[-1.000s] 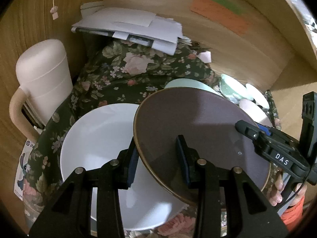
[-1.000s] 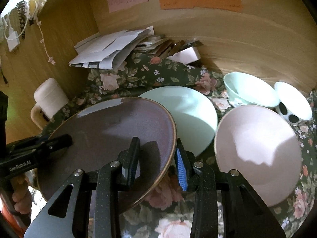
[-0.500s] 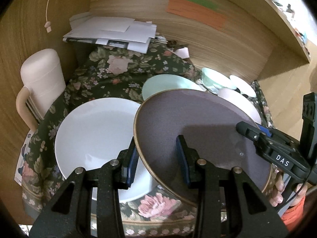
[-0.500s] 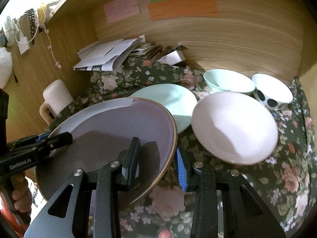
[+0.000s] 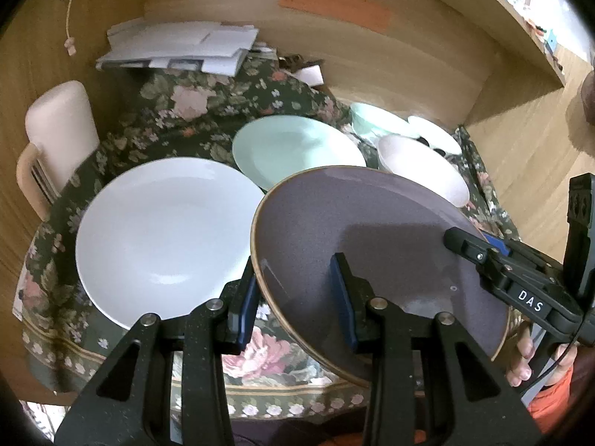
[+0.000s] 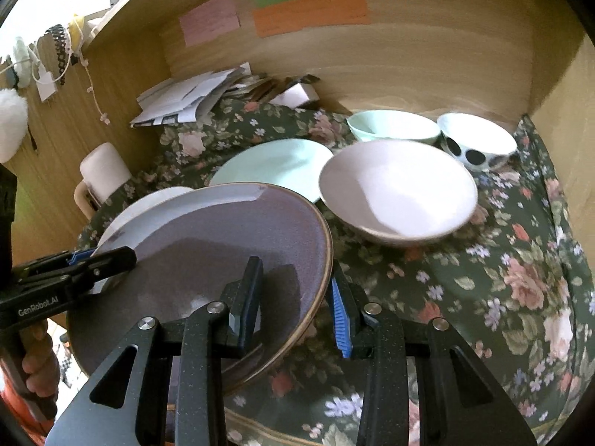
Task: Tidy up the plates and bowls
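You've got the purple-grey plate (image 5: 375, 245) with a brown rim off the surface, tilted, clamped at opposite edges by your left tool (image 5: 295, 293) and right tool (image 6: 295, 301). White plate (image 5: 167, 234) lies flat on the floral cloth, partly under the held plate's left edge. Mint plate (image 5: 297, 148) lies flat behind it, centre. Pale pink bowl (image 6: 398, 189) sits upright just right of the mint plate. Behind that: mint bowl (image 6: 392, 126) and white bowl with black dots (image 6: 478, 143), both upright, side by side near the back wall.
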The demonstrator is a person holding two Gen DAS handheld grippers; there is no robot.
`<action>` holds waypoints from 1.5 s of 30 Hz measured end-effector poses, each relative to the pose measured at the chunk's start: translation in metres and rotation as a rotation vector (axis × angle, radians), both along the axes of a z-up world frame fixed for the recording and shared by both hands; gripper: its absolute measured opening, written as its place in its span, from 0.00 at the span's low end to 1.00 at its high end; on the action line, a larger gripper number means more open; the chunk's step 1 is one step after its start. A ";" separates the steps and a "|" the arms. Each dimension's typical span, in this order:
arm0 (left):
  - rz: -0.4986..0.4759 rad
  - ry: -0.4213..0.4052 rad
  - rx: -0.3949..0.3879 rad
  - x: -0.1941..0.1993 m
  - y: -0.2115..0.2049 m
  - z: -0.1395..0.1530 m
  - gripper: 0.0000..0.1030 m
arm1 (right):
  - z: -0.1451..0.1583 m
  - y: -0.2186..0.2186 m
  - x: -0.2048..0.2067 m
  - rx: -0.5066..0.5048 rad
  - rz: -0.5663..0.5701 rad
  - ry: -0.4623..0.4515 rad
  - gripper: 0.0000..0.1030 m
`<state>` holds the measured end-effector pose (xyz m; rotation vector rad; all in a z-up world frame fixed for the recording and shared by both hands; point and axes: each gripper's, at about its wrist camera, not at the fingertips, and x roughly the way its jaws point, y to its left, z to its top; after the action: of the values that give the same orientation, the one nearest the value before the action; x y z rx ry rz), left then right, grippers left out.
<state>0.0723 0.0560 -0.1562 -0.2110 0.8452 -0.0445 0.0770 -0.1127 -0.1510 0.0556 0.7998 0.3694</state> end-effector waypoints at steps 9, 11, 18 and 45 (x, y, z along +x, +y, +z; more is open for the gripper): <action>-0.028 0.037 0.002 0.003 -0.016 -0.013 0.36 | -0.014 -0.017 -0.008 0.004 -0.029 0.032 0.30; -0.035 0.050 0.000 0.006 -0.019 -0.017 0.36 | -0.018 -0.020 -0.008 0.006 -0.035 0.041 0.30; -0.048 0.086 -0.006 0.018 -0.026 -0.033 0.36 | -0.030 -0.028 -0.004 -0.004 -0.050 0.070 0.30; -0.079 0.079 0.090 0.033 -0.038 -0.048 0.42 | -0.046 -0.030 0.004 -0.130 -0.072 0.091 0.36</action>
<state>0.1057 0.0183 -0.2039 -0.0956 0.9323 -0.0722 0.0813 -0.1424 -0.1970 -0.0203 0.9078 0.2473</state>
